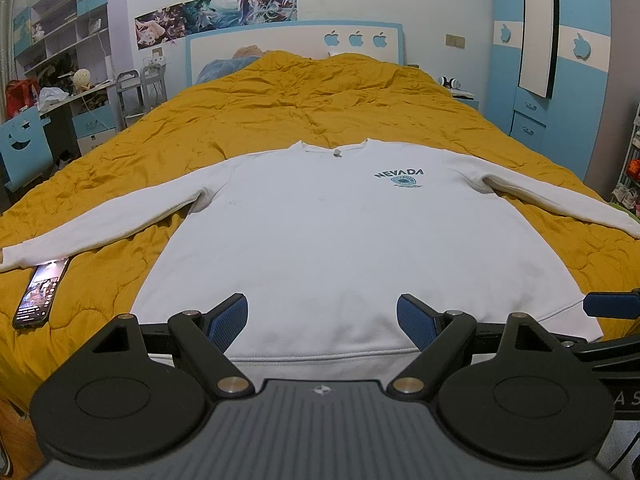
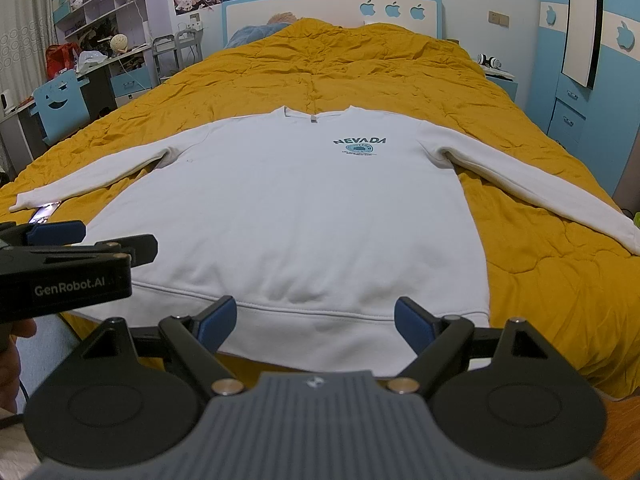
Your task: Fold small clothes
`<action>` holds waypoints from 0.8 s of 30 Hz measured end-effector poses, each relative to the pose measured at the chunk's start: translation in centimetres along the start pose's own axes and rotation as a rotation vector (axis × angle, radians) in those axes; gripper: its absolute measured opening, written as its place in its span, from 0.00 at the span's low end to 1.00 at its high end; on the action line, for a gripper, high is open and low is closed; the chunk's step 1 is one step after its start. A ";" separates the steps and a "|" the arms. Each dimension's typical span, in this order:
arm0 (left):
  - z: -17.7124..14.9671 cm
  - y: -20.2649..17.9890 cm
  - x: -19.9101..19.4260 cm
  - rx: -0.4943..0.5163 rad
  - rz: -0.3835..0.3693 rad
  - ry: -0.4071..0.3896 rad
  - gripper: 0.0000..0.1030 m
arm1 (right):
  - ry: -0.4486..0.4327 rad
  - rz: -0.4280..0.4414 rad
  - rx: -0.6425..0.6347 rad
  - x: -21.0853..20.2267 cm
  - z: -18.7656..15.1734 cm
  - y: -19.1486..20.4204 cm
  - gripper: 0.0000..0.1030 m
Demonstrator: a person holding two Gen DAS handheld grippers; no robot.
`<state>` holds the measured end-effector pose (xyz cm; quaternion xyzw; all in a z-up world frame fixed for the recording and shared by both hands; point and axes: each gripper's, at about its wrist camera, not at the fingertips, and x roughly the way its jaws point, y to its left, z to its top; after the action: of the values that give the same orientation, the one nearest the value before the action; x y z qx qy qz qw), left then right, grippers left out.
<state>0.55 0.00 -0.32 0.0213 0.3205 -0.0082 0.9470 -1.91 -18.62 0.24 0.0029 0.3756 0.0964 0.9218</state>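
Lying flat, front up, on the yellow quilt [image 1: 320, 92]: a white sweatshirt [image 1: 340, 232] with "NEVADA" print, both sleeves spread out to the sides, collar toward the headboard. Hem edge sits nearest both grippers. Left gripper [image 1: 322, 320] hovers over the hem band, fingers spread wide, blue pads [image 1: 230, 320] apart, gripping nothing. Right gripper [image 2: 316, 322] likewise above the hem, fingers wide apart, empty. Whether any pad touches the cloth cannot be told. A phone [image 1: 38, 296] with lit screen lies just beside the left sleeve cuff.
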 end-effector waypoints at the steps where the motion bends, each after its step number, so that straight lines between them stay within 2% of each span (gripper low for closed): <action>1: 0.0 0.0 0.1 -0.001 0.000 0.001 0.96 | 0.000 0.000 0.000 0.0 0.0 0.0 0.80; 24: -0.2 0.1 0.4 -0.014 0.000 0.013 0.96 | 0.004 0.000 0.002 0.4 -0.1 0.2 0.80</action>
<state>0.73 0.09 -0.70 0.0149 0.3269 -0.0060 0.9449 -1.77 -18.35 -0.11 0.0039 0.3773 0.0961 0.9211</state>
